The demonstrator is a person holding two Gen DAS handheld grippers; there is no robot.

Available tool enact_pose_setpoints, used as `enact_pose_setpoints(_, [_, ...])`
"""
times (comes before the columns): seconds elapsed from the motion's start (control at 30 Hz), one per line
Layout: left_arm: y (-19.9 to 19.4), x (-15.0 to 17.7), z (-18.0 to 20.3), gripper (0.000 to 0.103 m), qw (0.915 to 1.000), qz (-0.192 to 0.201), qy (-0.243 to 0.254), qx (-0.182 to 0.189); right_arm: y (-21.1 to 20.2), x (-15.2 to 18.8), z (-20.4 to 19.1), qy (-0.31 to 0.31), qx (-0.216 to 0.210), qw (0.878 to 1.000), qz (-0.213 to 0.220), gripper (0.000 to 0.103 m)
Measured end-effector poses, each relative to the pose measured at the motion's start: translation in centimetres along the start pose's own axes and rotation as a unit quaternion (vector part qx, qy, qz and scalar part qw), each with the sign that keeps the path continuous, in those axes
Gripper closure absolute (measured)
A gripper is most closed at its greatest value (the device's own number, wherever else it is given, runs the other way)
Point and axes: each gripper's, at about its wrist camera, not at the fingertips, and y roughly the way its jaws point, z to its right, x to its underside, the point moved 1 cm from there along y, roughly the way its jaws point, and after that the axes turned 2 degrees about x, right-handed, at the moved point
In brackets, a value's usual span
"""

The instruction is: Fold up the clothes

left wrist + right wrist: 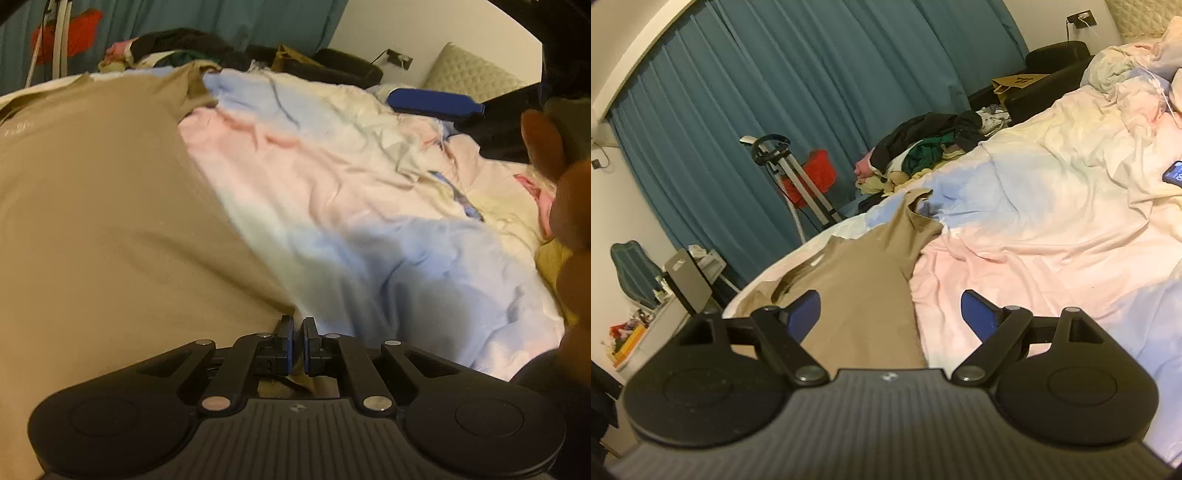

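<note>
Left gripper (298, 332) is clamped on the tan shirt (110, 206)'s near edge; right gripper (890, 314) hangs spread wide above the bed (1052, 229).

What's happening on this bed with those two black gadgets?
A person is folding laundry using two handheld grippers. The left gripper is shut on the near edge of a tan T-shirt spread over the pastel duvet. The right gripper hovers open above the shirt, holding nothing. More clothes wait in a pile beyond.
</note>
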Motion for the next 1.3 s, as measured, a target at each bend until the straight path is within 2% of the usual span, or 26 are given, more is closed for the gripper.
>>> enact_pose_setpoints(0.07, [-1.6, 0.4, -1.3, 0.088, 0.9999, -0.001, -0.005, -0.01, 0.3, -0.1, 0.1, 0.006, -0.006, 1.0, -0.002, 0.018])
enact_pose_setpoints(0.1, [-2.9, 0.6, -2.0, 0.079, 0.9998, 0.004, -0.01, -0.019, 0.4, -0.2, 0.2, 0.011, -0.01, 1.0, -0.003, 0.018])
enact_pose_setpoints(0.13, [-4.3, 0.8, -2.9, 0.056, 0.9993, 0.01, -0.017, -0.032, 0.5, -0.2, 0.1, 0.009, -0.012, 1.0, -0.004, 0.018])
enact_pose_setpoints(0.17, [-5.9, 1.1, -3.8, 0.044, 0.9981, 0.016, -0.023, -0.055, 0.6, -0.1, -0.1, 0.004, -0.013, 1.0, -0.005, 0.018])
enact_pose_setpoints(0.2, [-7.8, 1.5, -4.7, 0.026, 0.9955, 0.022, -0.027, -0.088, 0.7, -0.1, -0.3, -0.001, -0.013, 1.0, -0.006, 0.019])
enact_pose_setpoints(0.23, [-9.5, 1.9, -5.8, 0.019, 0.9913, 0.029, -0.029, -0.125, 0.7, 0.0, -0.4, -0.007, -0.014, 1.0, -0.007, 0.019])
enact_pose_setpoints(0.3, [-12.2, 2.3, -8.3, 0.019, 0.9765, 0.04, -0.026, -0.21, 0.9, 0.1, -0.8, -0.018, -0.015, 1.0, -0.01, 0.019])
enact_pose_setpoints(0.37, [-14.2, 2.8, -11.1, 0.019, 0.9549, 0.032, -0.033, -0.293, 1.0, 0.1, -1.1, -0.028, -0.016, 0.999, -0.012, 0.019])
enact_pose_setpoints(0.47, [-16.2, 3.7, -15.6, 0.019, 0.9298, 0.008, -0.066, -0.362, 1.1, 0.3, -1.6, -0.044, -0.017, 0.999, -0.015, 0.019])
enact_pose_setpoints(0.57, [-17.2, 4.8, -19.4, 0.019, 0.9042, -0.044, -0.098, -0.413, 1.0, 0.6, -2.0, -0.057, -0.015, 0.998, -0.018, 0.019])
enact_pose_setpoints(0.6, [-17.5, 5.2, -20.5, 0.019, 0.8971, -0.062, -0.109, -0.424, 0.9, 0.6, -2.0, -0.059, -0.015, 0.998, -0.02, 0.019])
enact_pose_setpoints(0.63, [-17.8, 5.6, -21.4, 0.019, 0.895, -0.078, -0.121, -0.422, 0.8, 0.7, -2.0, -0.059, -0.015, 0.998, -0.023, 0.019])
enact_pose_setpoints(0.7, [-18.5, 6.2, -22.7, 0.019, 0.8949, -0.097, -0.137, -0.413, 0.7, 0.9, -2.0, -0.059, -0.014, 0.998, -0.028, 0.019])
enact_pose_setpoints(0.77, [-19.1, 6.3, -23.1, 0.018, 0.894, -0.099, -0.137, -0.415, 0.9, 0.9, -2.1, -0.062, -0.009, 0.998, -0.029, 0.019])
enact_pose_setpoints(0.8, [-19.7, 6.3, -23.2, 0.018, 0.8908, -0.098, -0.131, -0.424, 0.9, 0.9, -2.2, -0.063, -0.006, 0.997, -0.032, 0.019])
enact_pose_setpoints(0.9, [-21.5, 6.4, -23.5, 0.018, 0.8735, -0.092, -0.118, -0.463, 0.9, 1.1, -2.5, -0.073, -0.003, 0.997, -0.036, 0.019])
enact_pose_setpoints(0.97, [-23.2, 6.8, -24.3, 0.018, 0.8576, -0.086, -0.138, -0.488, 0.6, 1.2, -2.8, -0.081, -0.003, 0.996, -0.035, 0.019])
enact_pose_setpoints(1.03, [-25.5, 7.2, -25.5, 0.022, 0.8393, -0.07, -0.167, -0.513, 0.4, 1.3, -3.1, -0.088, -0.004, 0.996, -0.034, 0.019])
enact_pose_setpoints(1.07, [-26.6, 7.1, -25.7, 0.022, 0.8352, -0.053, -0.181, -0.517, 0.4, 1.4, -3.3, -0.09, -0.007, 0.995, -0.035, 0.019])
enact_pose_setpoints(1.13, [-28.4, 6.6, -25.4, 0.022, 0.8426, -0.015, -0.207, -0.497, 0.7, 1.6, -3.9, -0.093, -0.028, 0.994, -0.046, 0.019])
enact_pose_setpoints(1.23, [-29.4, 4.4, -23.6, 0.019, 0.8673, 0.05, -0.231, -0.438, 2.4, 1.5, -5.7, -0.108, -0.057, 0.99, -0.075, 0.019])
enact_pose_setpoints(1.3, [-29.1, 2.4, -22.2, 0.015, 0.8781, 0.093, -0.234, -0.407, 4.1, 1.2, -7.8, -0.14, -0.071, 0.984, -0.084, 0.019])
